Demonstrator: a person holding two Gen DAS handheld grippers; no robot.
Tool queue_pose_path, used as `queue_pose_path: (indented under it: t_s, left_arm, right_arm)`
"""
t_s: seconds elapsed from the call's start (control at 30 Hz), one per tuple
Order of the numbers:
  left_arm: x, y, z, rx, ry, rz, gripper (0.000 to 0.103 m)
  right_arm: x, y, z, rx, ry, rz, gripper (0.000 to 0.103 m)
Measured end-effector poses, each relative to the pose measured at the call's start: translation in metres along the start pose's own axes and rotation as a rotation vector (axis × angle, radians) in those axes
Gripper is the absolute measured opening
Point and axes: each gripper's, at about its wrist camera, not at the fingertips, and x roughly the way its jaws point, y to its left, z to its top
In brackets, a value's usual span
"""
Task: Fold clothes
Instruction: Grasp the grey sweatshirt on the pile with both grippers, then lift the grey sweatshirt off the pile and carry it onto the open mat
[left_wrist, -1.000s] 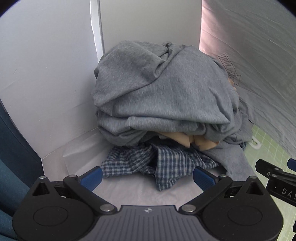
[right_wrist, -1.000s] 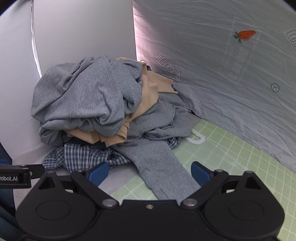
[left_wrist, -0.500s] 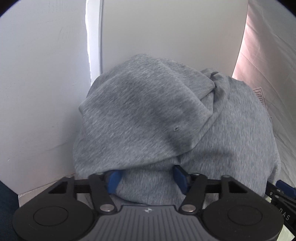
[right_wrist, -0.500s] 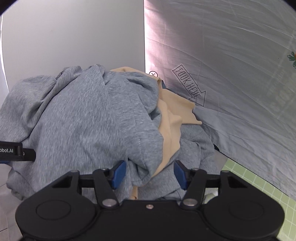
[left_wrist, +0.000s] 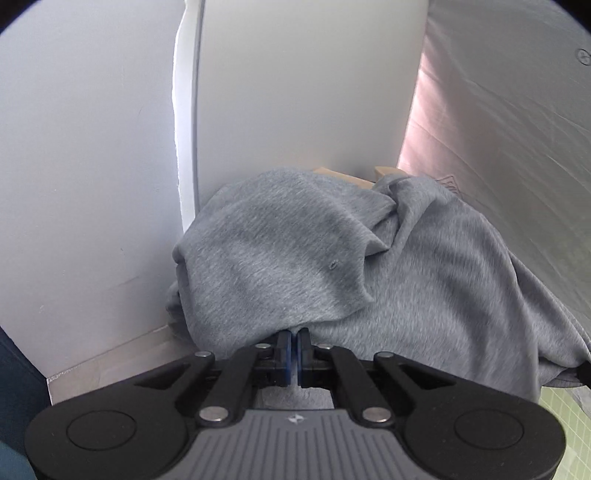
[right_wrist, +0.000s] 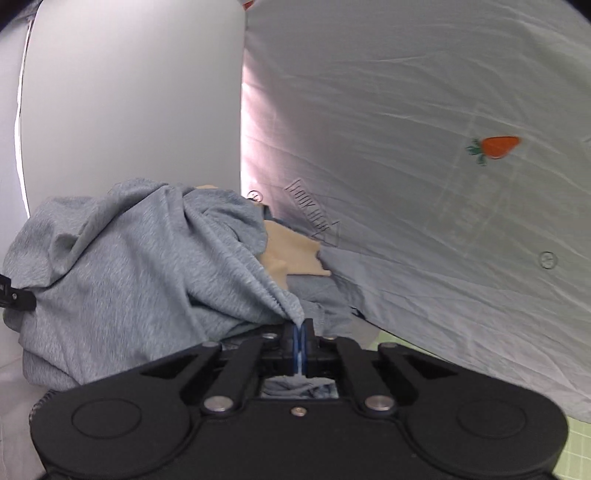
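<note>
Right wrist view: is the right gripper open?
No, the right gripper has its blue pads pressed together on a fold of the grey garment.

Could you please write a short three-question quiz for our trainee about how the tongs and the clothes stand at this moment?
1. True or false: the left tongs are open.
2. What do the right tongs pinch? A) beige cloth B) grey garment C) tent wall
3. Fill in: the picture printed on the tent wall is an orange ____.

Key:
1. False; they are shut on the grey garment.
2. B; the beige cloth lies behind, ungripped.
3. Carrot.
</note>
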Motion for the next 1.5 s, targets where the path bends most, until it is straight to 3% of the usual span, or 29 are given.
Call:
queue_pose_path:
  t_s: [0.17, 0.3, 0.43, 0.53, 0.67, 0.8, 0.9, 1.17, 1.27, 1.33, 1.5]
  left_arm:
    - [-0.061, -0.057, -0.070, 0.095, 0.071, -0.093, 0.002]
    - [-0.097, -0.108, -0.160, 0.147, 0.191, -0.171, 0.001]
    - [-0.145, -0.189, -0.264, 0.227, 0.319, -0.275, 0.001]
    - [-0.178, -0.247, -0.336, 0.283, 0.408, -0.342, 0.002]
    - [-0.221, -0.297, -0.390, 0.351, 0.460, -0.451, 0.005]
    - [-0.244, -0.318, -0.403, 0.400, 0.424, -0.437, 0.011]
    - [-0.247, -0.310, -0.394, 0.359, 0.384, -0.371, 0.031]
    - [-0.226, -0.264, -0.342, 0.255, 0.321, -0.158, 0.053]
    - [-0.212, -0.248, -0.330, 0.245, 0.320, -0.125, 0.067]
    - [-0.198, -0.239, -0.325, 0.245, 0.340, -0.126, 0.073]
    - [-0.159, -0.219, -0.325, 0.239, 0.416, -0.103, 0.075]
  right_arm:
    - [-0.084, -0.076, -0.054, 0.065, 0.027, -0.190, 0.001]
    - [-0.154, -0.157, -0.119, 0.109, 0.097, -0.379, 0.001]
    - [-0.231, -0.266, -0.200, 0.231, 0.210, -0.492, 0.001]
    - [-0.288, -0.335, -0.250, 0.272, 0.241, -0.580, 0.001]
    - [-0.358, -0.412, -0.303, 0.319, 0.289, -0.712, 0.001]
    - [-0.414, -0.468, -0.347, 0.376, 0.349, -0.783, 0.002]
    - [-0.432, -0.489, -0.362, 0.429, 0.369, -0.761, 0.003]
    - [-0.433, -0.490, -0.350, 0.515, 0.271, -0.679, 0.041]
    - [-0.428, -0.487, -0.341, 0.552, 0.228, -0.679, 0.059]
    - [-0.420, -0.484, -0.337, 0.576, 0.221, -0.674, 0.061]
    - [-0.391, -0.479, -0.340, 0.614, 0.287, -0.690, 0.075]
